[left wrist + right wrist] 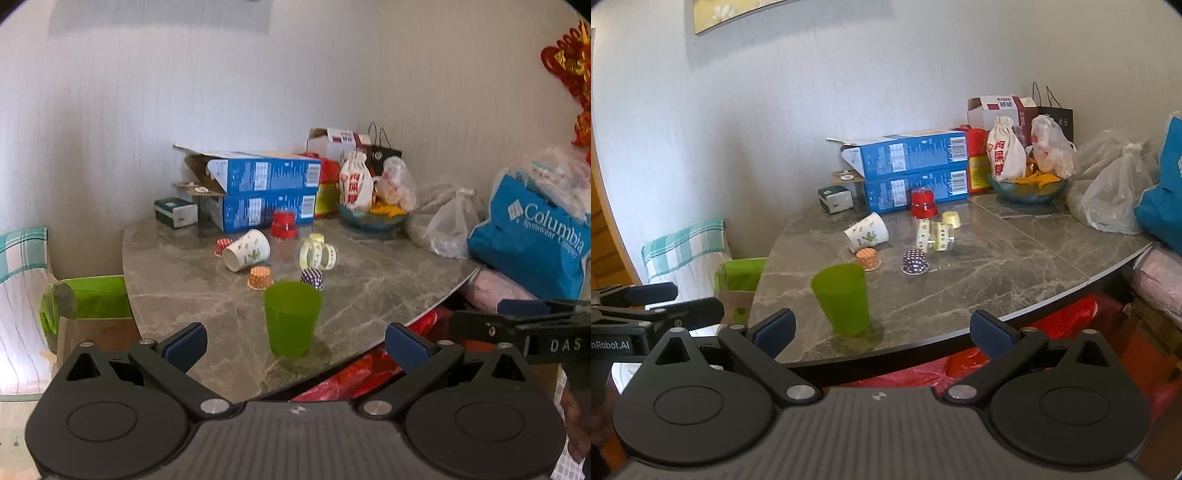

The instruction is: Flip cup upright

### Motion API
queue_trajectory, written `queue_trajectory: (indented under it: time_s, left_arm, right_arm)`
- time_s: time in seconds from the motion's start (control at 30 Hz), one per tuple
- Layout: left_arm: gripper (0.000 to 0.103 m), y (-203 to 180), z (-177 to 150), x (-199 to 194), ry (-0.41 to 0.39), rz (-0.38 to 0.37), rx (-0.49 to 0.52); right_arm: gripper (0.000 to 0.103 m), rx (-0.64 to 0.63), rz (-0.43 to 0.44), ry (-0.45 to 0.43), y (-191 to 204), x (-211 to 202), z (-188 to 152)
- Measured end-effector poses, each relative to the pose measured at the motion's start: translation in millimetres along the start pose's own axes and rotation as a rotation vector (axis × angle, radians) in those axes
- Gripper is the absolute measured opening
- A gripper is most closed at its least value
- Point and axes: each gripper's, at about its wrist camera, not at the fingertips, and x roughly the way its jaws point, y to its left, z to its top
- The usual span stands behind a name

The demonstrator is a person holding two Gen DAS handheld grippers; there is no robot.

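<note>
A green plastic cup [291, 317] stands upright near the front edge of the grey marble table [369, 295]; it also shows in the right wrist view [842, 297]. A white paper cup with a green print [246, 250] lies on its side further back, mouth toward the left; it also shows in the right wrist view [867, 232]. My left gripper [295, 345] is open and empty, just short of the green cup. My right gripper [882, 330] is open and empty, at the table's front edge, right of the green cup.
Small cupcake liners, orange [259, 277], dark dotted [312, 278] and red [222, 246], a red cup upside down [283, 224] and a clear printed cup on its side [317, 253] lie mid-table. Blue boxes [264, 190], a bowl [371, 218] and bags [532, 232] crowd the back and right.
</note>
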Motion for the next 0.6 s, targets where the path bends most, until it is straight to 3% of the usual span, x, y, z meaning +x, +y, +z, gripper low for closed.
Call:
queue_trajectory:
  time_s: [0.6]
  left_arm:
    - [0.103, 2.6, 1.6, 3.3, 0.026, 0.041, -0.015]
  right_arm:
    - [0.102, -0.025, 0.007, 0.017, 0.6, 1.1, 2.9]
